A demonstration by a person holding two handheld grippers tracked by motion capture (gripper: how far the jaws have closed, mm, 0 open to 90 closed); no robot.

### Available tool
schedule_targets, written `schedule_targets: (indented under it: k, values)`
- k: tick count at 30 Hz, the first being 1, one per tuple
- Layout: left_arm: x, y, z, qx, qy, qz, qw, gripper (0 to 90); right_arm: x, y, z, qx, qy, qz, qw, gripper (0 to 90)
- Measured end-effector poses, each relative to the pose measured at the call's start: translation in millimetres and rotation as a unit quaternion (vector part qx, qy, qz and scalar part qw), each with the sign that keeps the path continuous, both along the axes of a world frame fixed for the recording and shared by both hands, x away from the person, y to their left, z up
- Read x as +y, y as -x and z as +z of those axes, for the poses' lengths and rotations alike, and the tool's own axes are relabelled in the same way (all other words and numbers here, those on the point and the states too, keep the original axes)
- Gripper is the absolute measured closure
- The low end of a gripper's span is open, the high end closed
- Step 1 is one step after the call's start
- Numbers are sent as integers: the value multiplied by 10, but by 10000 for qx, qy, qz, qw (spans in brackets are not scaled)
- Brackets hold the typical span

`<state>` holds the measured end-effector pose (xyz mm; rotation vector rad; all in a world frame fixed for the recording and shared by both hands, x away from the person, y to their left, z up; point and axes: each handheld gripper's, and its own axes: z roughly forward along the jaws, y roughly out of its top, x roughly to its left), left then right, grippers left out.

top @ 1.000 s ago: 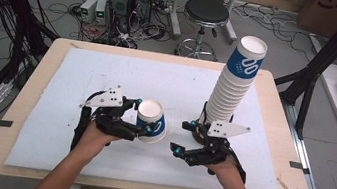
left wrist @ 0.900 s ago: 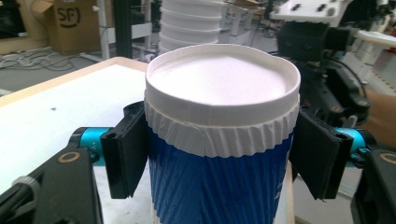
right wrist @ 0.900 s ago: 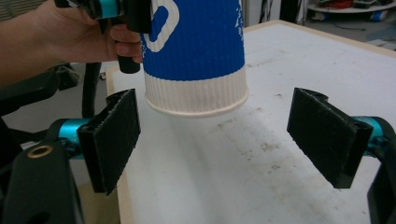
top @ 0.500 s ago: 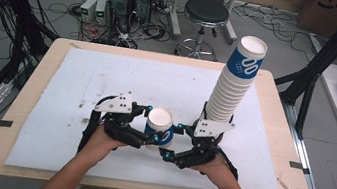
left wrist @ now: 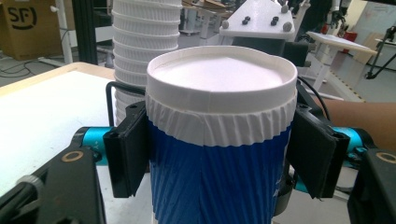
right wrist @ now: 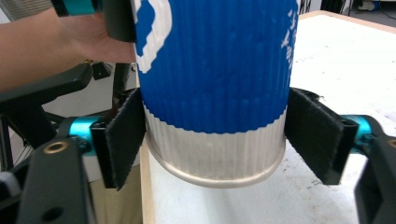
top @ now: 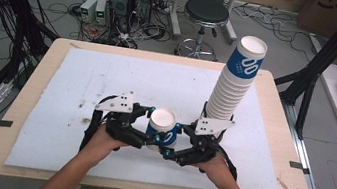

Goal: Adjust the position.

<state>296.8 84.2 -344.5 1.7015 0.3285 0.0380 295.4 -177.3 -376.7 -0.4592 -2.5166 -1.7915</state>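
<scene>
At the left of centre in the high view, low in the frame, the left gripper [top: 150, 135] points right, a hand behind it on the white mat [top: 82, 81]. Its jaws are narrow and clamped on the cup [top: 163, 126], which sits at the lower middle of that frame, between the two grippers. In the left gripper view the cup [left wrist: 219, 140] fills the centre, rim up and a little tilted, white band above a blue ribbed sleeve, and both black pads press on its sides just under the rim; these jaws have just been closing, with the cup between them.

Just right of the cup in the high view, the right gripper [top: 173, 140] points left at it. In the right gripper view the cup [right wrist: 212, 84] stands in the centre with its white base low in the frame, lifted off the mat. The right gripper [right wrist: 215, 135] has just been closing around that base: the left pad touches the wall, while a thin gap seems to remain at the right pad, so a full grip cannot be told.

Right of centre in the high view, the stack [top: 234, 79] of cups rises from the mat just behind the right gripper, leaning right toward the upper right
</scene>
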Motion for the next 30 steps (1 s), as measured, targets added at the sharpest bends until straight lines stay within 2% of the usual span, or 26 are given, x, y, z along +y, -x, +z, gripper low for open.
schedule_targets:
  k: [2,4,6,7,14,16,18,20,22,23,25,27,28,29,30]
  values:
    - [-8,-2,-5,41,-10,12,10000,282,-3,5,15,-19,72,18,10000,258]
    - [-25,0,-2,1,-89,5,10000,263,-13,0,25,-42,125,26,9999,263]
    - [-34,0,5,63,-141,32,9999,181,-19,-3,31,-45,162,18,9999,265]
    - [-25,-10,21,66,-195,25,9998,167,-47,-14,49,-80,281,-4,9996,286]
    - [50,-43,99,59,-170,48,9998,167,-117,-43,143,-185,442,42,9988,285]
    - [61,-51,146,41,-174,-21,9998,167,-120,-53,191,-257,568,125,9980,284]
    - [41,-50,232,-28,-287,-163,9995,167,-109,-53,227,-275,638,177,9974,283]
    - [29,-54,259,-54,-330,-211,9992,167,-104,-42,258,-183,757,228,9967,282]
    - [-19,-74,320,-53,-524,-355,9980,167,-93,-55,277,-242,820,269,9960,280]
    - [-19,-74,320,-53,-524,-355,9980,167,-86,-59,286,-246,873,287,9955,280]
    - [-91,-81,348,4,-797,-519,9955,167,-71,-57,307,-226,1031,338,9938,277]
    - [-131,-94,351,-45,-1122,-615,9918,167,-55,-55,329,-219,1183,414,9919,276]
    - [-131,-94,351,-45,-1122,-615,9918,167,-46,-52,341,-244,1277,448,9905,275]
    - [-159,-105,338,13,-1296,-684,9892,167,-33,-54,349,-275,1360,500,9891,275]
    - [-168,-108,329,66,-1316,-703,9888,167,-25,-54,360,-301,1467,530,9873,274]
